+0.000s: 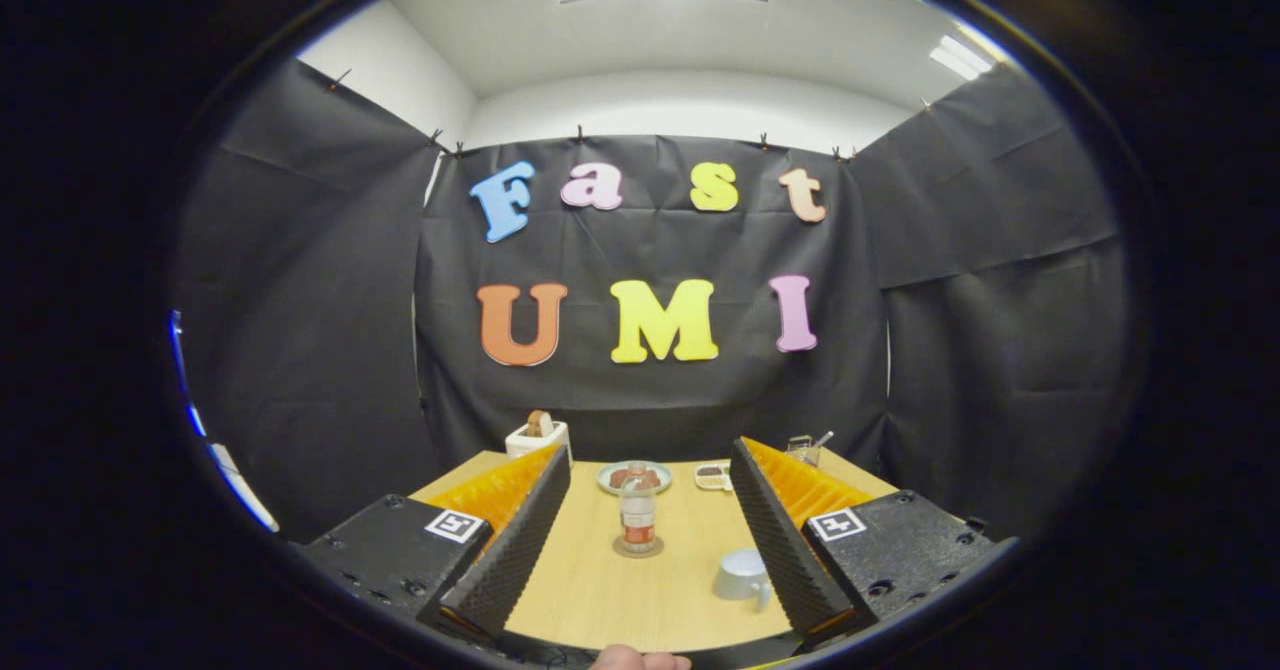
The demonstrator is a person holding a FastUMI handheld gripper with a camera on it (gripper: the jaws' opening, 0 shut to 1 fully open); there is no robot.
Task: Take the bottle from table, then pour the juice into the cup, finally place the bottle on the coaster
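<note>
Tool [648, 495] gaping wide, gripping nothing, bottle [638, 515] standing upright on coaster [638, 548] between fingers, cup [741, 577] sitting near bottle, on counter [600, 590].

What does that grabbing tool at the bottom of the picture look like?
The handheld gripper has two long wedge-shaped jaws lined with ribbed, saw-toothed pads, standing wide apart. Each is mounted on a blocky black base with screw holes, topped by a small square black-and-white marker. A bit of the person's hand peeks in beneath.

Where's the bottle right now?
The bottle stands upright on the coaster mid-table, ahead between the open fingers, with the cup nearer, beside the right finger.
</note>
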